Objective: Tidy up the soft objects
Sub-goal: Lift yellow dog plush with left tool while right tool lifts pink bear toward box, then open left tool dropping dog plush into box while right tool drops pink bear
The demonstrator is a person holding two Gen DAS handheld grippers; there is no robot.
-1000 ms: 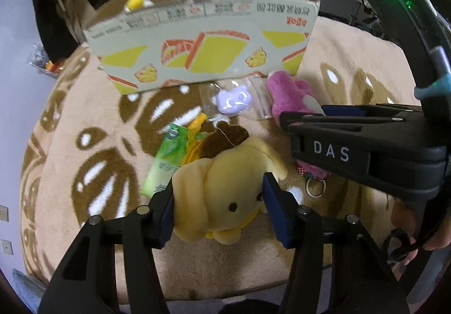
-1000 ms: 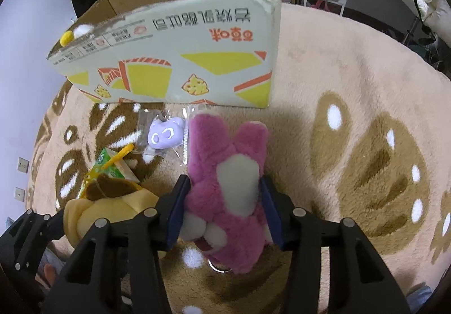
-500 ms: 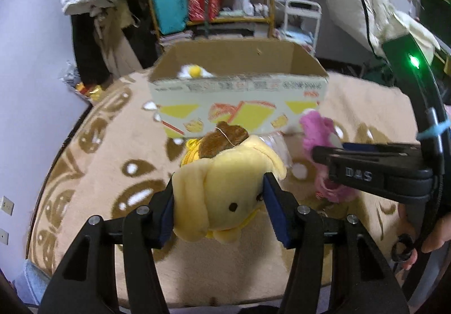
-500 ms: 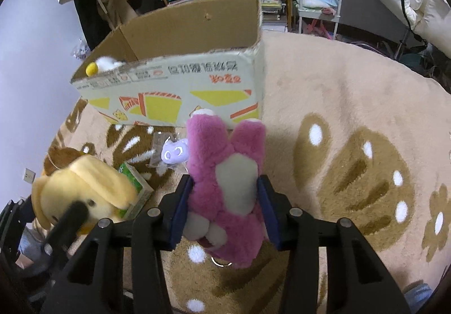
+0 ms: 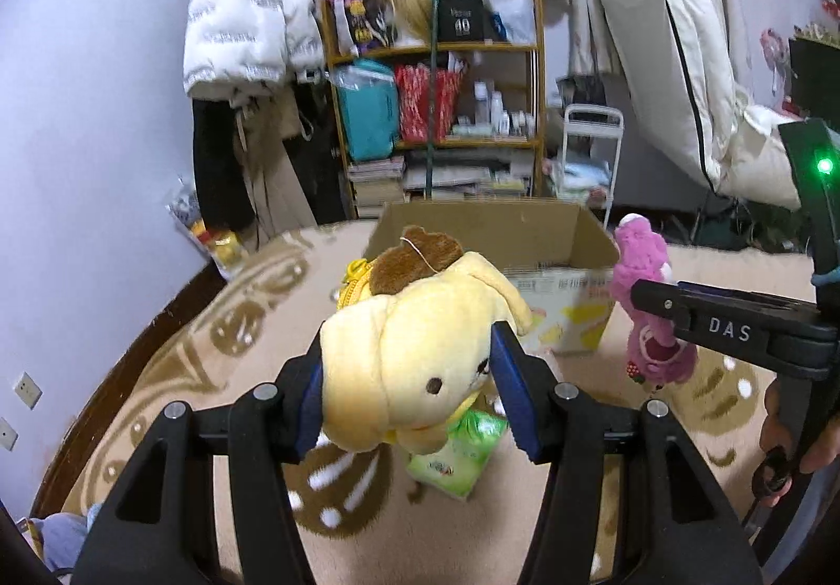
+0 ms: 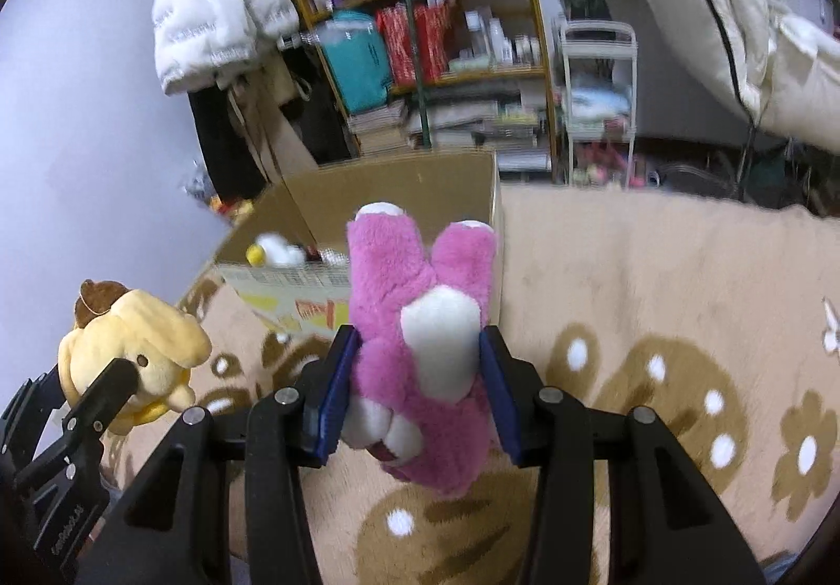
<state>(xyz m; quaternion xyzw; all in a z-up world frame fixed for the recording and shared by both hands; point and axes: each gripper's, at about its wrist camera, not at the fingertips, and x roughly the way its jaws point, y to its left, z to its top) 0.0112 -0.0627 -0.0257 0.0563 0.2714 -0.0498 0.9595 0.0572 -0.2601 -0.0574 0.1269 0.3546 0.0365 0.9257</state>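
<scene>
My left gripper (image 5: 415, 385) is shut on a yellow dog plush with a brown cap (image 5: 415, 348) and holds it well above the rug; the plush also shows in the right wrist view (image 6: 136, 343). My right gripper (image 6: 417, 385) is shut on a pink and white plush (image 6: 420, 338), also lifted; it shows at the right of the left wrist view (image 5: 648, 306). An open cardboard box (image 5: 546, 238) stands on the rug ahead of both grippers (image 6: 420, 186), with a small white and yellow toy (image 6: 273, 253) inside.
A green packet (image 5: 457, 453) lies on the tan rug (image 6: 656, 270) below the yellow plush. A shelf unit (image 5: 436, 123), a hanging white jacket (image 5: 247, 18), a white cart (image 6: 598, 102) and a mattress (image 5: 677, 39) stand behind the box.
Both grippers rose from the rug with their plushes and now look over the box toward the shelf. The small bagged purple toy dropped out of view.
</scene>
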